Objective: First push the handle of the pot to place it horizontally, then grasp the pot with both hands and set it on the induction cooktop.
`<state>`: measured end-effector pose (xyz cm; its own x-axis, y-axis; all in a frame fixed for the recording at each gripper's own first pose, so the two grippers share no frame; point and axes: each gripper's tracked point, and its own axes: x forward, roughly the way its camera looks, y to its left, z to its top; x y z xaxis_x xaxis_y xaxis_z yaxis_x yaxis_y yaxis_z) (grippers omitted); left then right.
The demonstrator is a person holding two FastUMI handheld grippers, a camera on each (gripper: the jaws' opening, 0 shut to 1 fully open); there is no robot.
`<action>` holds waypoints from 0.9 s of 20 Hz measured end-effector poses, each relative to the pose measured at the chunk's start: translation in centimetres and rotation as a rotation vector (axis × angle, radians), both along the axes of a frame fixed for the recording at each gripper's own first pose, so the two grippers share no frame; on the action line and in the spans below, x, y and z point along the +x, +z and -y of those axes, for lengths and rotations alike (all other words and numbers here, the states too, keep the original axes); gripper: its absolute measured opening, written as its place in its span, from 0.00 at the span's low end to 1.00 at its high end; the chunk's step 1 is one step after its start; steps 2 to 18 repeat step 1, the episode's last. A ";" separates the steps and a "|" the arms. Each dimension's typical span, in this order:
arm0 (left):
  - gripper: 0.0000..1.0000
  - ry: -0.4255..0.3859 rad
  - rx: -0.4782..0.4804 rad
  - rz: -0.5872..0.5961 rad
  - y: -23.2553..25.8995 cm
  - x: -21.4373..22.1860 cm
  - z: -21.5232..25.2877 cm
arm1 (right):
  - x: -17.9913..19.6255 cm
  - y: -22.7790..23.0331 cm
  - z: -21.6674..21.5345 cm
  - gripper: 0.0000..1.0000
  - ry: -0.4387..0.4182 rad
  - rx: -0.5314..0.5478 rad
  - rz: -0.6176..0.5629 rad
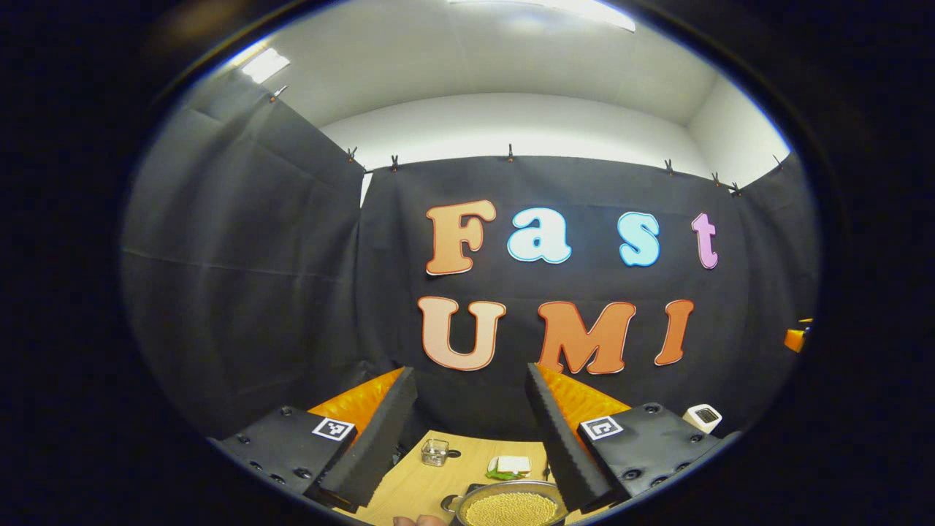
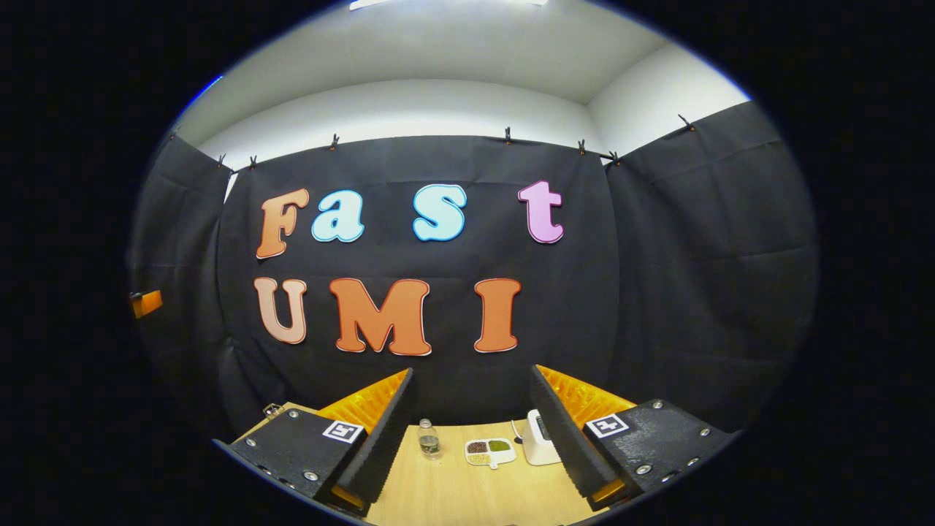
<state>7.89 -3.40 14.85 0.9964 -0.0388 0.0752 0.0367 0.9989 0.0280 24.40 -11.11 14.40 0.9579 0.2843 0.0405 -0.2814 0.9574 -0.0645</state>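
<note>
Light wood desk (image 1: 416, 486). Left gripper view: on it stand a small clear glass jar (image 1: 434, 452), a white dish with something green (image 1: 509, 467), and a metal pot (image 1: 511, 504) filled with pale yellow grains, nearest the camera. Right gripper view: the desk (image 2: 453, 493) carries a clear bottle (image 2: 429, 439), a white divided dish of grains (image 2: 490, 451) just beside it, and a white device (image 2: 539, 440) to the right.

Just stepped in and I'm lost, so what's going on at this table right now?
A person holds two grippers raised above a wooden table, both open and holding nothing. The left gripper looks over a pot filled with small yellowish grains, near a small glass jar. The right gripper faces a small bottle, a divided dish of grains and a white device. Neither gripper is touching the pot; its handle is hard to make out.
</note>
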 end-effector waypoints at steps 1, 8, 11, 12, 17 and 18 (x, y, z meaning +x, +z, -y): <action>0.97 -0.002 0.006 0.003 0.1 -0.8 0.8 | 0.0 -0.1 0.8 0.95 0.002 -0.004 0.000; 0.97 -0.002 0.006 0.003 0.1 -0.8 0.8 | 0.0 -0.1 0.8 0.95 0.002 -0.004 0.000; 0.97 -0.002 0.006 0.003 0.1 -0.8 0.8 | 0.0 -0.1 0.8 0.95 0.002 -0.004 0.000; 0.97 -0.002 0.006 0.003 0.1 -0.8 0.8 | 0.0 -0.1 0.8 0.95 0.002 -0.004 0.000; 0.97 -0.002 0.006 0.003 0.1 -0.8 0.8 | 0.0 -0.1 0.8 0.95 0.002 -0.004 0.000; 0.97 -0.002 0.006 0.003 0.1 -0.8 0.8 | 0.0 -0.1 0.8 0.95 0.002 -0.004 0.000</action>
